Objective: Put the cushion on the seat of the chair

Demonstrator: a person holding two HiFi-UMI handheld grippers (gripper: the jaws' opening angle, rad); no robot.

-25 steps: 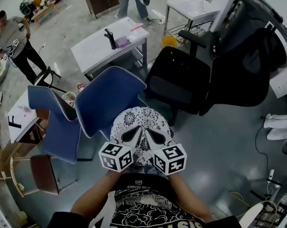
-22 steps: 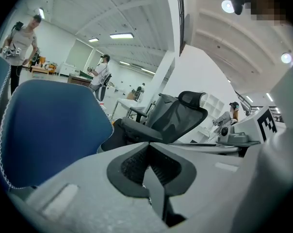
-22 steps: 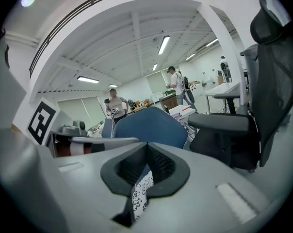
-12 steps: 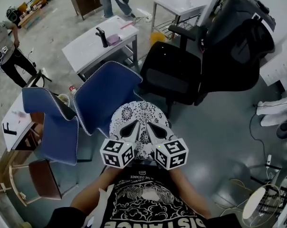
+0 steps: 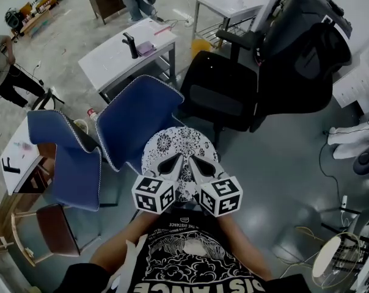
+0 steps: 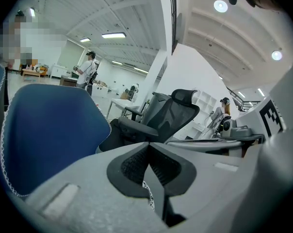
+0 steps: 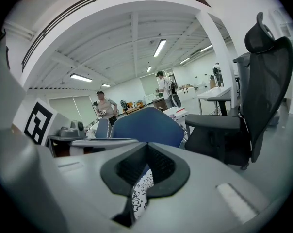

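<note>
Both pairs of jaws are clamped on the near edge of the round black-and-white patterned cushion [image 5: 178, 146], left gripper [image 5: 168, 165] and right gripper [image 5: 200, 167] side by side. The cushion hangs in the air at lower centre. A blue chair [image 5: 138, 122] stands just beyond it to the left, and a black office chair [image 5: 224, 96] is at upper right.

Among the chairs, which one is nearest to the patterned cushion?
The blue chair directly ahead of the cushion. The other blue chair stands farther left; the black office chair is farther right.
</note>
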